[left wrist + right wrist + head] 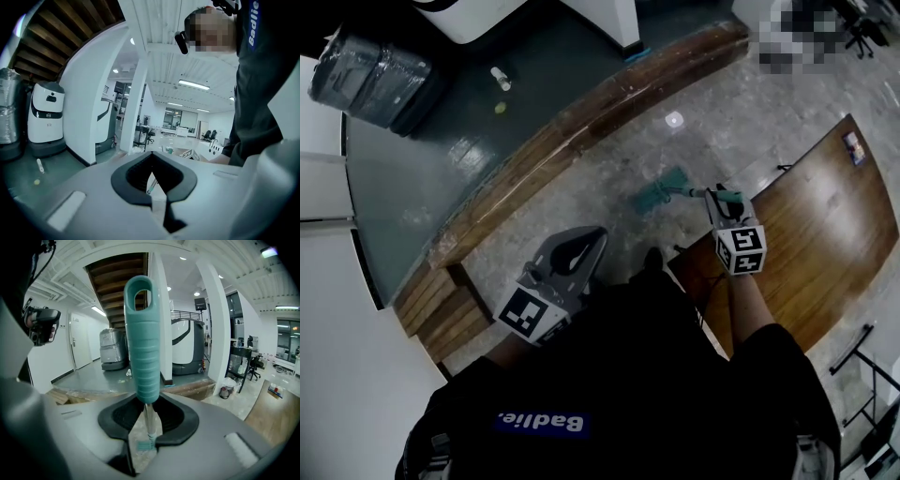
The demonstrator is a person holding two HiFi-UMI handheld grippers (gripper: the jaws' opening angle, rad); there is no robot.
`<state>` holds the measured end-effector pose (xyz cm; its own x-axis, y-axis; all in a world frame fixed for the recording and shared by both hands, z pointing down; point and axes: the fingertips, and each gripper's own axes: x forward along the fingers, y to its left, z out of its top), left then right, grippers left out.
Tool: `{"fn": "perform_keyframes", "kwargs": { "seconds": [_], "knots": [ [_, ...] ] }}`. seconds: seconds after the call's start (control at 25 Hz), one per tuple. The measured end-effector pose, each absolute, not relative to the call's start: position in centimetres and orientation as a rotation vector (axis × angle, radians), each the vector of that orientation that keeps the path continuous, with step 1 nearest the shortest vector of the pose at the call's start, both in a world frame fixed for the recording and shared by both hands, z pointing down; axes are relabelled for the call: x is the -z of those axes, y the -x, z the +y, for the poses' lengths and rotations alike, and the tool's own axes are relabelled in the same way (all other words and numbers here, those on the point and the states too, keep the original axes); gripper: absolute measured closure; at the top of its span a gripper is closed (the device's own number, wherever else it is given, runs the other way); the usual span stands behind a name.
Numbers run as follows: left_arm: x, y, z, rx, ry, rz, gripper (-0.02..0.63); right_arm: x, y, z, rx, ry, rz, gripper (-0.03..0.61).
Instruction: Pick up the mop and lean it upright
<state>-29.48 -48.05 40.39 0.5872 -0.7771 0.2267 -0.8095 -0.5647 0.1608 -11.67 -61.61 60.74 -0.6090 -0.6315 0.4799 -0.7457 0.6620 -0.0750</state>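
Right claw [722, 199] is closed partway on the mop [675, 193]. In the right gripper view the right claw [147, 427] has its pads on the thin metal shaft just under the teal ribbed grip [143, 357]. The grip, with its hang hole, sticks up above the jaws. The mop head [142, 445] shows small and far down through the gap.

In the head view the teal mop head [659, 196] sits on the speckled floor [581, 187], between the long wooden curb [581, 122] and the near edge of the wooden panel [825, 234]. It is closer to the panel. The shaft rises steeply from it to the right claw and looks short from above. I can't tell whether the head is flat on the floor or only touching it.

Left claw [586, 246] is low and left of the mop, well apart from it and close to the person's dark shirt [628, 375]. In the left gripper view the left claw [157, 187] has its pads meeting at the tips with nothing gripped. Only a bit of the distant shaft shows through the opening.

Beyond the curb is a dark green floor [441, 159]. On it are a small bottle [500, 79] and a plastic-wrapped machine [370, 80] near the far left corner. A white service robot [45, 117] stands by a white wall in the left gripper view.
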Motion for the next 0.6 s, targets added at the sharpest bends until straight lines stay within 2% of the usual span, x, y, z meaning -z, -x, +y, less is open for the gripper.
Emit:
{"fn": "perform_keyframes", "kwargs": {
  "seconds": [0.6],
  "knots": [
    [-40.3, 24.9, -49.4, -0.205, -2.639, -1.146, 0.597, -62.3, 5.4, -57.2, -0.414, -1.123, -2.391, 0.472]
  ]
}}
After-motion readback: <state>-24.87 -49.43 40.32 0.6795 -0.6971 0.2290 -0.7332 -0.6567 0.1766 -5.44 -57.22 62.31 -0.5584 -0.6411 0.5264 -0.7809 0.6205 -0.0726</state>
